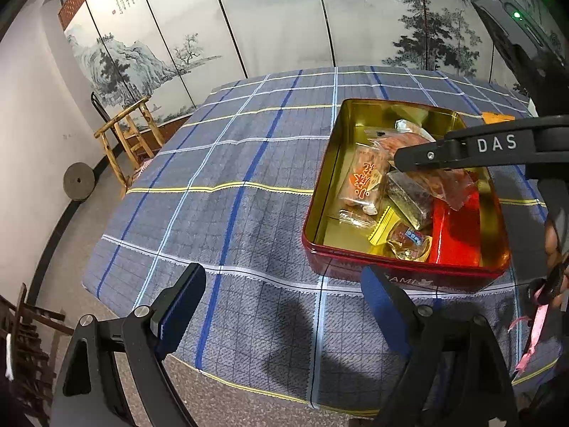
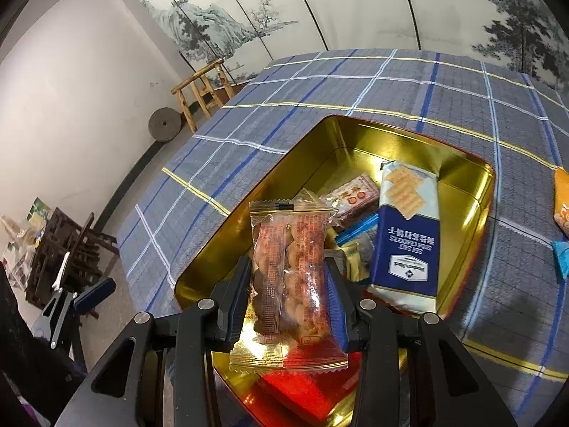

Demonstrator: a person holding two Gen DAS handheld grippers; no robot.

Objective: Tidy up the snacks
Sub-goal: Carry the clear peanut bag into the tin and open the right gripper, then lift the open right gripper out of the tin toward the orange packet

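Observation:
A red tin [image 1: 402, 270] with a gold inside stands on the checked tablecloth and holds several wrapped snacks. Among them are an orange-printed packet [image 1: 366, 181] and a blue cracker pack [image 2: 409, 235]. My right gripper [image 2: 290, 284] is shut on a clear packet of twisted fried snacks [image 2: 290, 249] with red print and holds it above the tin [image 2: 462, 163]. The left wrist view shows that gripper [image 1: 426, 156] from the side, over the tin. My left gripper [image 1: 284, 309] hangs open over bare cloth to the left of the tin, with nothing between its fingers.
An orange packet [image 2: 562, 199] and a blue one [image 2: 562, 256] lie on the cloth right of the tin. The table's near edge [image 1: 249, 388] runs below my left gripper. A wooden stool [image 1: 131, 131], a millstone [image 1: 79, 181] and a dark chair [image 2: 67, 249] stand on the floor at left.

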